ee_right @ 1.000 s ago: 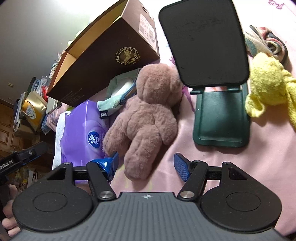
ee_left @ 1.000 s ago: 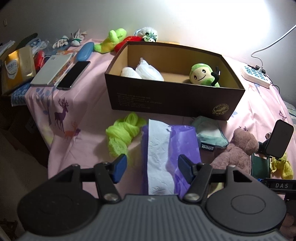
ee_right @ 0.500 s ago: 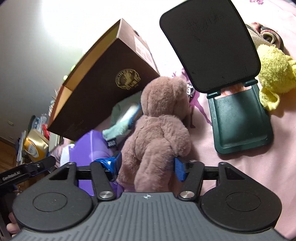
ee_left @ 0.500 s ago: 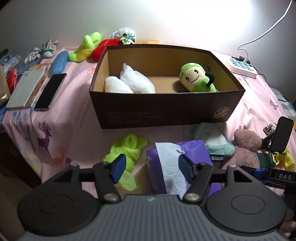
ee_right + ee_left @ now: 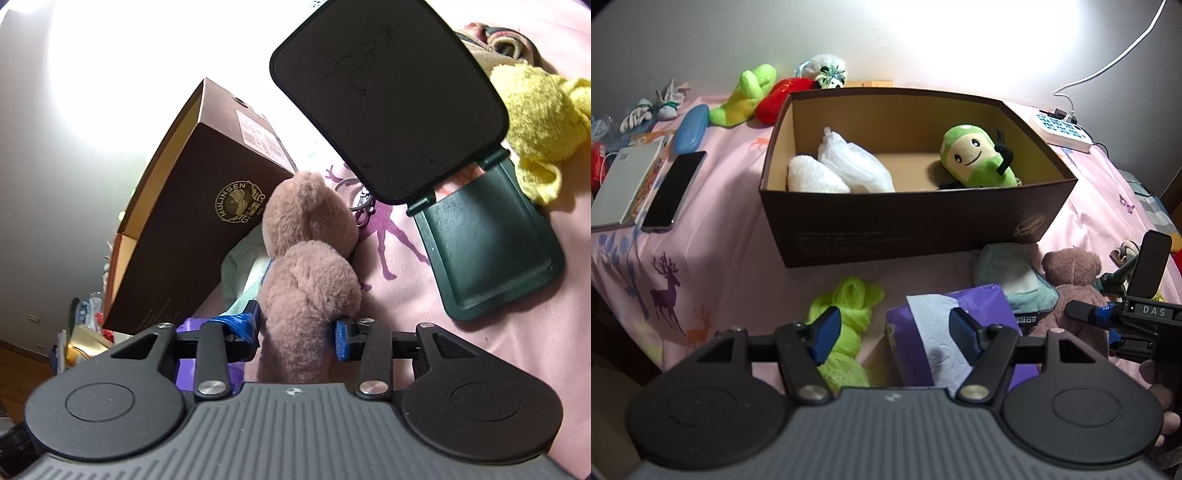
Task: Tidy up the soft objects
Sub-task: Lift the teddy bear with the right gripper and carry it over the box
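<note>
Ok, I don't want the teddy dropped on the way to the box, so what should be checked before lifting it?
1. Right gripper pads pressed into the brown teddy bear: ok.
2. Grip placement: on the lower body, head hanging free: ok, though floppy.
3. Free floor in the brown box between the white bundles and green plush: ok.
4. Left gripper open, hovering over the purple tissue pack: ok.
5. Keyring attached to the teddy: cannot tell.

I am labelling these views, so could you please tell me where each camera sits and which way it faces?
Left wrist: on the left gripper, looking down across the pink bed at the open brown box; open jaws and, at the right edge, fingers of the other hand show.
Right wrist: on the right gripper, looking at the brown teddy bear its jaws clamp.
Shared: box, bear, purple tissue pack, black stand.
</note>
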